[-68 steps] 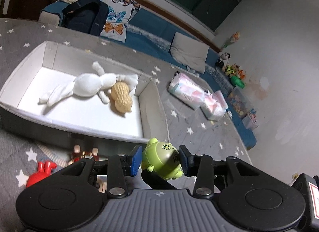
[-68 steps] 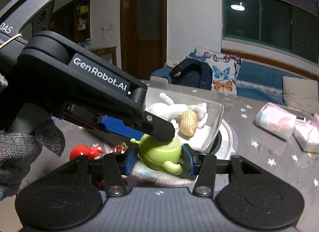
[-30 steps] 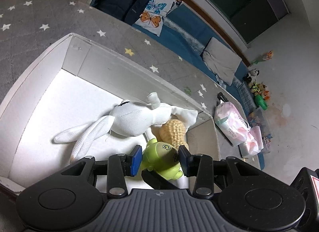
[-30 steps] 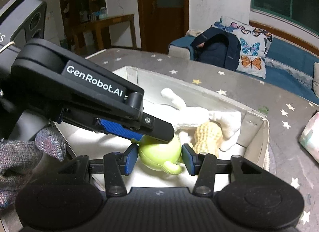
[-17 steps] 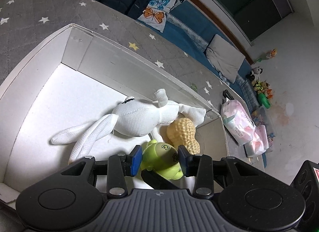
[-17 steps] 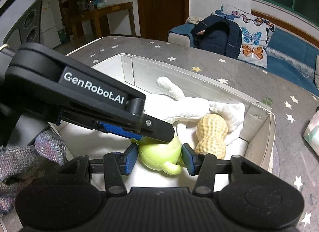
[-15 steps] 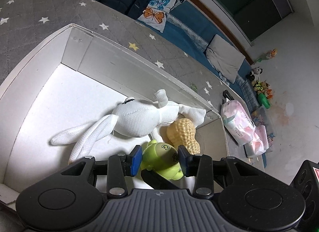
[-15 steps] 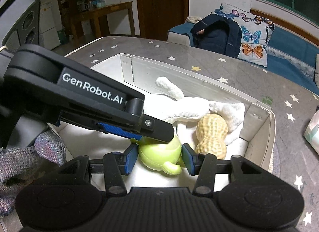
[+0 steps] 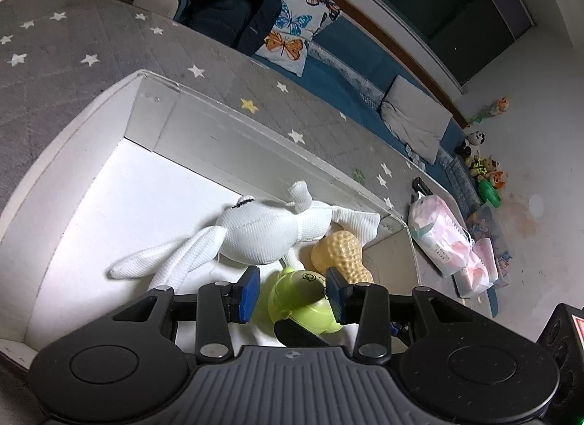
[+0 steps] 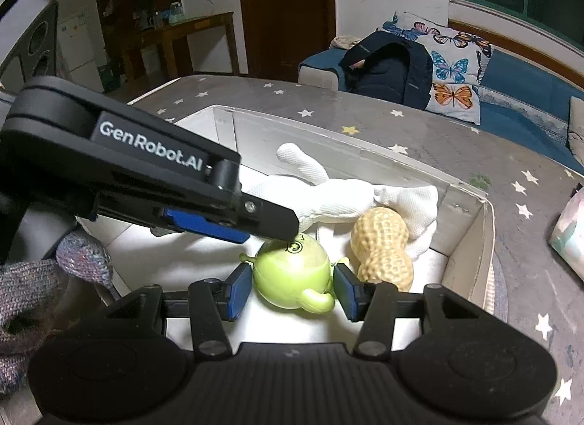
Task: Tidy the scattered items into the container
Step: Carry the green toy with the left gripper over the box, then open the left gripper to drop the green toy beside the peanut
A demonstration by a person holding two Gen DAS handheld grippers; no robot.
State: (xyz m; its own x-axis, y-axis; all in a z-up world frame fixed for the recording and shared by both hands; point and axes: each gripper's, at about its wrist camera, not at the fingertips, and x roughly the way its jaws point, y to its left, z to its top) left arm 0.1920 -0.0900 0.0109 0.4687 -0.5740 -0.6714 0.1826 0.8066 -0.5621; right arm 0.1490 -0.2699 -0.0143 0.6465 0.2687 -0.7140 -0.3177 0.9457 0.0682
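Note:
A green round toy (image 9: 303, 297) (image 10: 290, 275) lies inside the white box (image 9: 189, 118) (image 10: 471, 257), next to a peanut toy (image 9: 341, 253) (image 10: 385, 248) and a white plush rabbit (image 9: 255, 231) (image 10: 339, 198). My left gripper (image 9: 292, 293) is open, its blue pads apart from the toy on both sides. My right gripper (image 10: 292, 290) is open too, with its pads either side of the toy and small gaps showing. The left gripper's body (image 10: 146, 176) crosses the right wrist view just above the toy.
The box sits on a grey star-patterned mat (image 9: 73, 41). Tissue packs (image 9: 438, 238) lie to the right of the box. A dark backpack (image 9: 226, 12) and butterfly pillow (image 9: 288, 38) rest on the blue couch behind. Small toys (image 9: 485, 176) stand by the far wall.
Both grippers have opened and let go of the green toy, which now rests on the box floor beside the peanut. Both grippers sit slightly lower in the box.

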